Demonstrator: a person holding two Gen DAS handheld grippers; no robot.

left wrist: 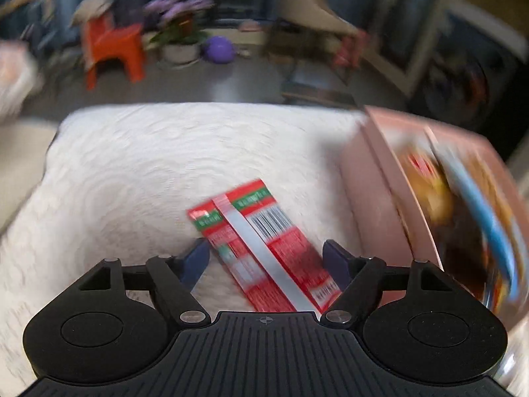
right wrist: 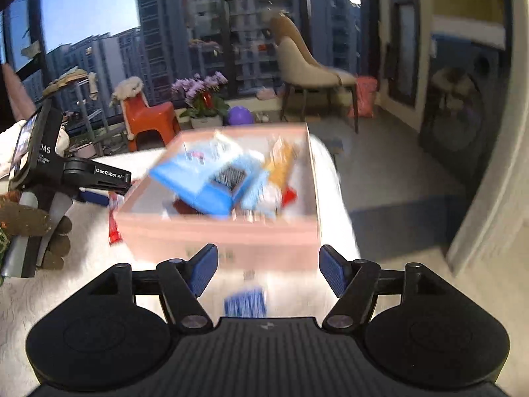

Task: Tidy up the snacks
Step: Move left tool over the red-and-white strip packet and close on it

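While your left gripper (left wrist: 266, 258) hangs low over the white quilted surface (left wrist: 132, 172), its fingers stand wide apart on either side of the red snack packet (left wrist: 264, 248), which lies flat with its barcode side up, just beside the pink box (left wrist: 380, 198). That straddle suits a pinch across the packet's width, so you look set to pick it up for the box. Your right gripper (right wrist: 267, 269) also has its fingers spread wide and holds nothing; it faces the near wall of the pink box, perhaps to steady it. Inside, blue and orange packets (right wrist: 211, 182) are heaped loosely. A small blue packet (right wrist: 245, 302) lies on the surface between the right fingers and the box. Both views are blurred, so labels are unreadable.
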